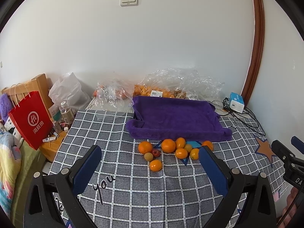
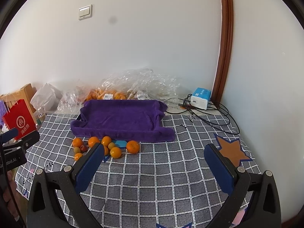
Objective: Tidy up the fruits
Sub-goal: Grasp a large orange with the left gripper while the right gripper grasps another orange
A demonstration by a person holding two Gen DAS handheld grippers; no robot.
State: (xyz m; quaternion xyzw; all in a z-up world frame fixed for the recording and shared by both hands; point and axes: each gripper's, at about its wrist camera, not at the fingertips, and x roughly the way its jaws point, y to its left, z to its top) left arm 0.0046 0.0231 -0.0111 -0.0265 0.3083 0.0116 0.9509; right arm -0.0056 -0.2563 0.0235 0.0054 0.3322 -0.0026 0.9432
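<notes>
Both my left gripper [image 1: 150,166] and right gripper [image 2: 153,163] hung wide and empty; fruits [image 1: 168,146] clustered on table before purple towel [image 1: 176,117]—light, round, roll-prone, judged best pinched across their middles.

My left claw's [image 1: 150,155] right finger covers part of one orange fruit [image 1: 194,153] at center frame. Crinkled plastic bags [image 1: 182,81] at the wall blur their contents. The price label [image 1: 156,93] there is too small to read.

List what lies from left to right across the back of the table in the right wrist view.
Red paper bag → white plastic bag → purple towel-lined tray → black cables, with the blue tissue box behind them.
</notes>
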